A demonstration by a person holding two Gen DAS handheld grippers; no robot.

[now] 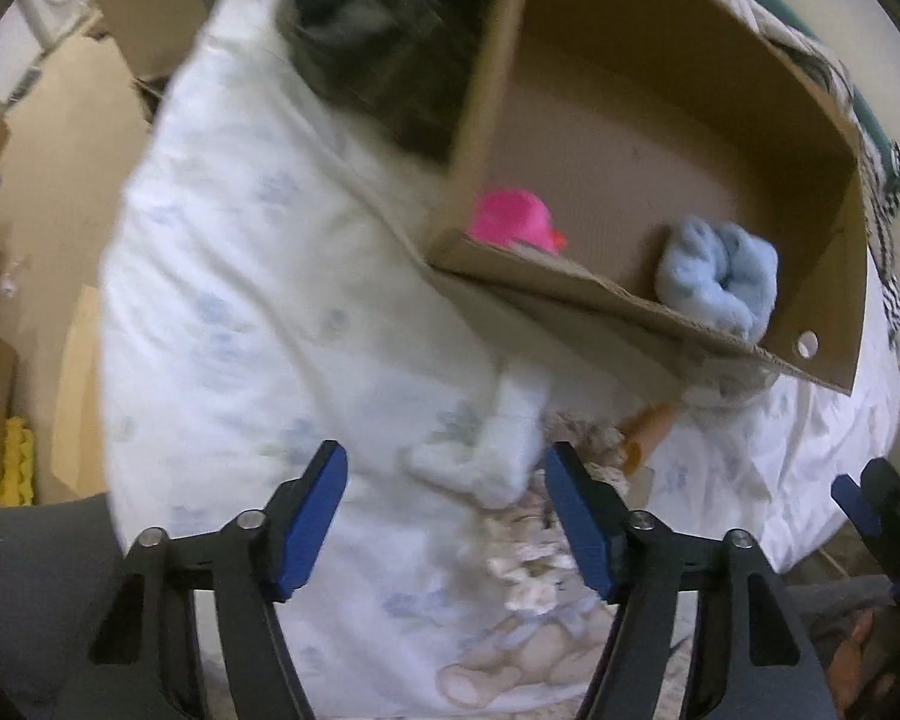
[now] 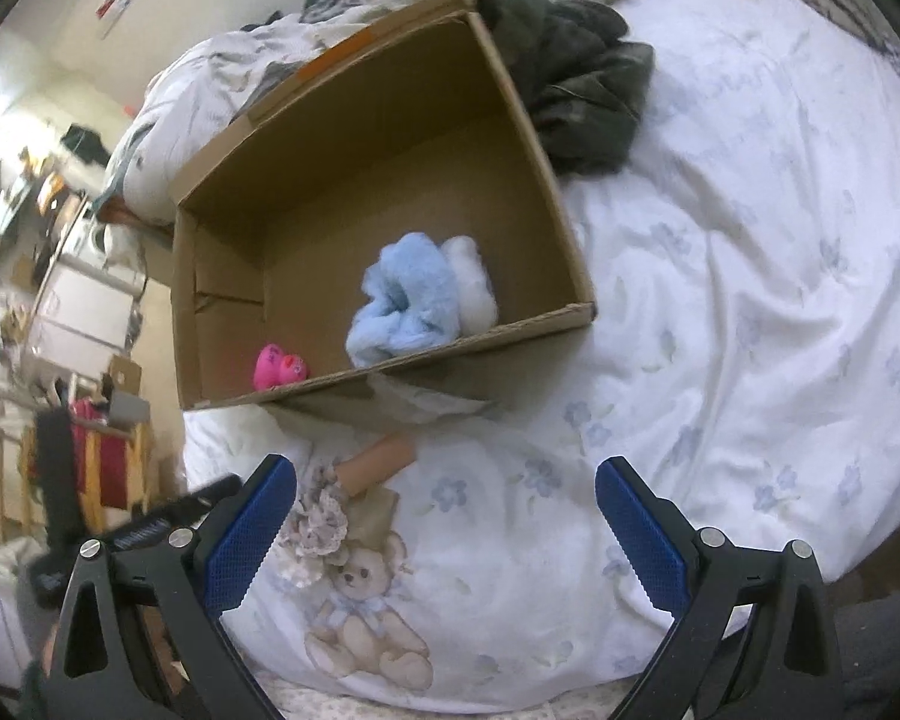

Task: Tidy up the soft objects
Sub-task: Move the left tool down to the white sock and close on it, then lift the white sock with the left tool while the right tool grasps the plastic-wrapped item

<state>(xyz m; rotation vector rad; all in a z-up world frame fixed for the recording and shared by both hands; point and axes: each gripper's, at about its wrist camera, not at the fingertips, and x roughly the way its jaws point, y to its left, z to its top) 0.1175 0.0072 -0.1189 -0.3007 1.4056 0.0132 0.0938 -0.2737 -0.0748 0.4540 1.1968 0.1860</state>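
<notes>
An open cardboard box lies on the white flowered bedding. Inside it are a light blue fluffy piece, a white fluffy piece and a small pink toy. In the left wrist view the box is at the upper right. My left gripper points down at the bed and is open, with a white fluffy item between its fingers, untouched by the pads. A cream lacy item lies just below it and a brown tube beside it. My right gripper hangs open over bare bedding.
A dark crumpled garment lies beyond the box. A black-and-white striped blanket is at the far right. Flat cardboard stands off the bed's left edge. Shelves and clutter fill the room to the left. A teddy print marks the near bedding.
</notes>
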